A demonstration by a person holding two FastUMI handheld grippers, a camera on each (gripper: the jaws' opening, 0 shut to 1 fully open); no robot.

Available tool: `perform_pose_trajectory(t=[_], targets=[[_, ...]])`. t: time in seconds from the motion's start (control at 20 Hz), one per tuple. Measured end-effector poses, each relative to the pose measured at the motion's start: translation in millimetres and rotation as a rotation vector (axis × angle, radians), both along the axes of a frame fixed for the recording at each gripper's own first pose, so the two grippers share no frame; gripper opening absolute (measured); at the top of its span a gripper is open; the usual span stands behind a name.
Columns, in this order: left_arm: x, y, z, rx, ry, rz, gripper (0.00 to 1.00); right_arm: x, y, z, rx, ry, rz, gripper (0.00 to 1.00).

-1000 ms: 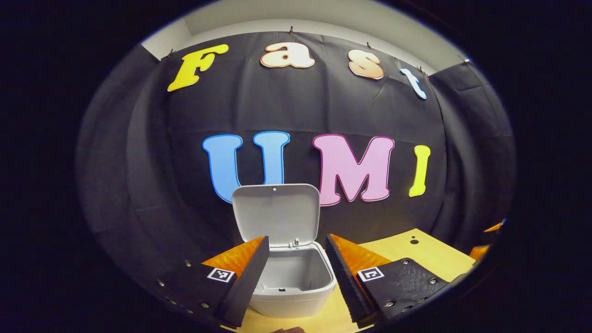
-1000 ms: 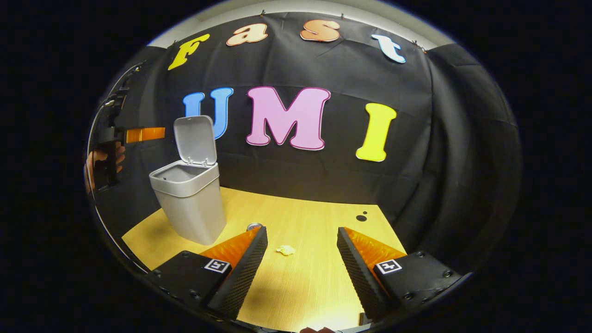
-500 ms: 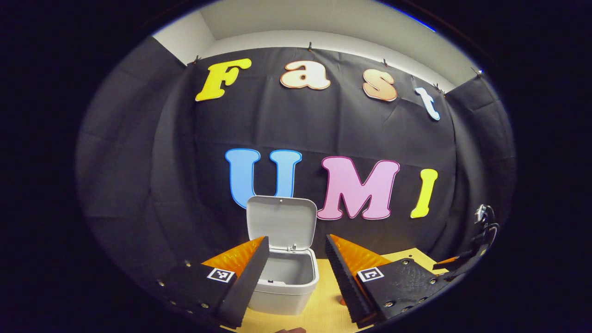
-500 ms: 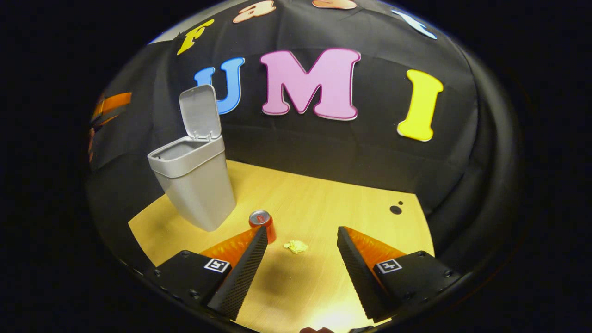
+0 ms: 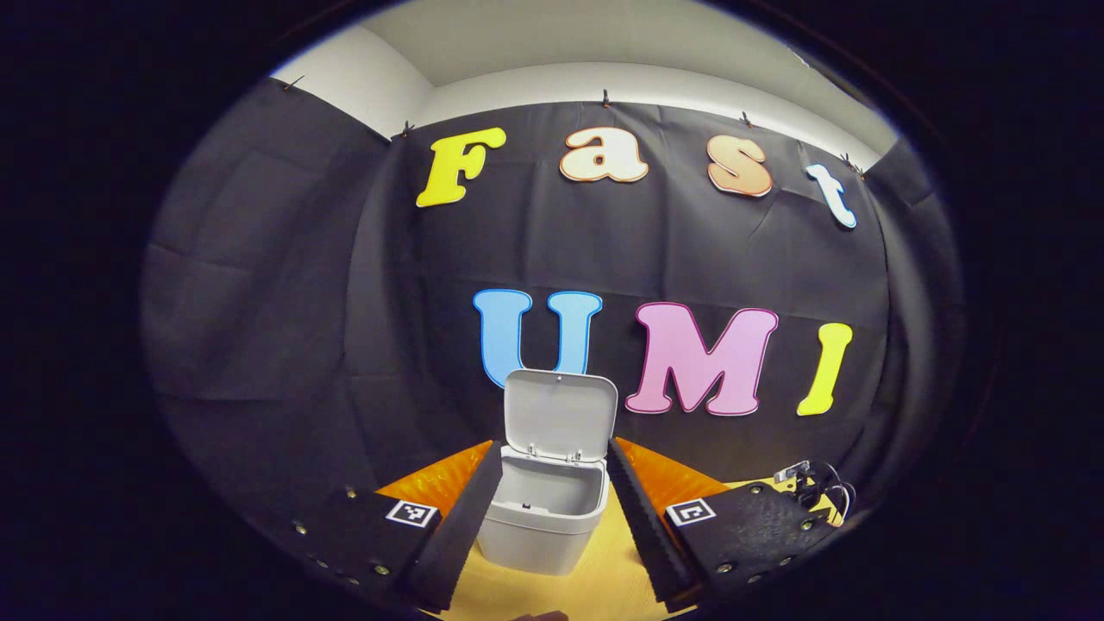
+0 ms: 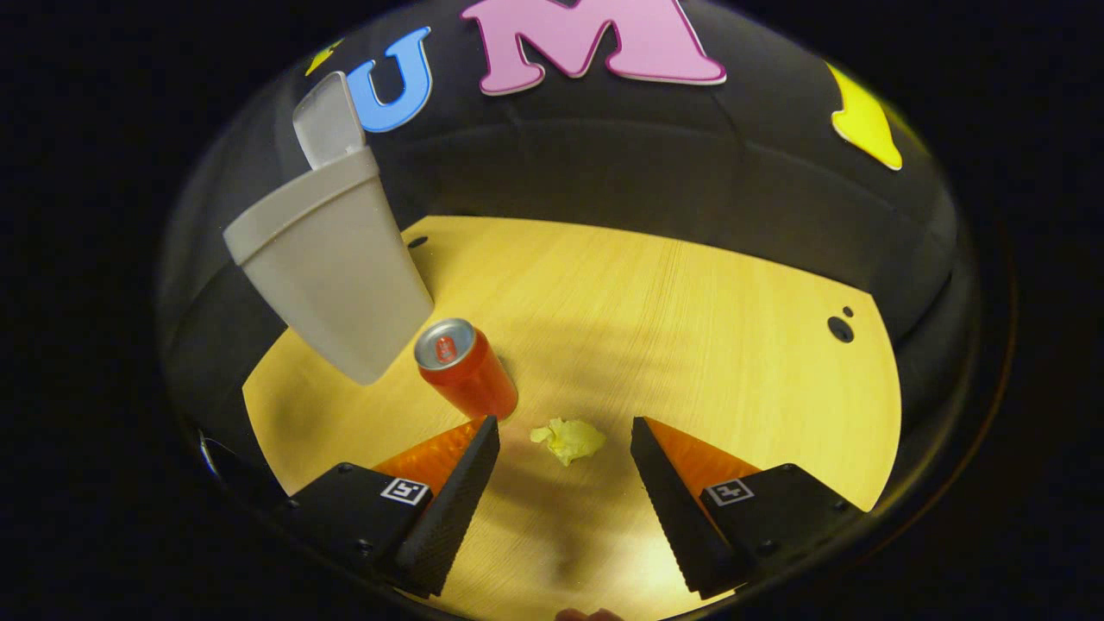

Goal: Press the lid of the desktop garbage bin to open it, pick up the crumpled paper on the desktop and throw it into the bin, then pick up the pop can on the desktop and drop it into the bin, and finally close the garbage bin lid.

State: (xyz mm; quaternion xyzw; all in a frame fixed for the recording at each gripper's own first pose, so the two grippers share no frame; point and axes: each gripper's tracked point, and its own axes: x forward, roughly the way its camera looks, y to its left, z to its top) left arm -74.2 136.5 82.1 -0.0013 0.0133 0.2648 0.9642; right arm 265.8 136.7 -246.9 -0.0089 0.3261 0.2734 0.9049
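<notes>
Yellow crumpled paper (image 6: 568,439) lies on the wooden desk (image 6: 690,328) between the right gripper (image 6: 561,431)'s open fingers, empty, a red pop can (image 6: 466,369) just beside. The left gripper (image 5: 552,457), spread and apparently empty, faces the open-lidded grey bin (image 5: 543,517).

In the left gripper view we face the garbage bin (image 5: 542,517) head-on, near it. In the right gripper view we look steeply down at the desktop (image 6: 690,328), the bin upper left; both views share it.

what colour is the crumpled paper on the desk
Pale yellow. The crumpled paper shows best in the right gripper view, lying on the wooden desktop.
</notes>
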Motion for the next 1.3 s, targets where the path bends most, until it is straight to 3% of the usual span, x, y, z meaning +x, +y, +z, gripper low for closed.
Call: perform_pose_trajectory(t=[0.4,0.6,0.85,0.95,1.0,1.1,1.3], targets=[[-19,22,-5,-0.005,0.031,0.027,0.82,21,21,-71,-0.084,0.140,-0.066,1.00],[-25,41,1,0.030,0.032,0.022,0.81,28,23,-77,-0.087,0.150,-0.110,1.00],[-30,56,-11,-0.004,0.045,0.020,0.82,30,16,-78,-0.135,0.140,-0.142,0.98],[-33,61,-12,-0.006,0.047,0.020,0.82,29,11,-79,-0.145,0.134,-0.151,0.74],[-34,64,-14,-0.007,0.053,0.021,0.82,29,10,-79,-0.140,0.139,-0.154,0.54],[-38,68,-15,-0.009,0.060,0.021,0.82,27,7,-80,-0.140,0.145,-0.160,0.41],[-45,73,-16,-0.001,0.058,0.012,0.82,24,-1,-48,-0.099,0.083,-0.174,0.36]])
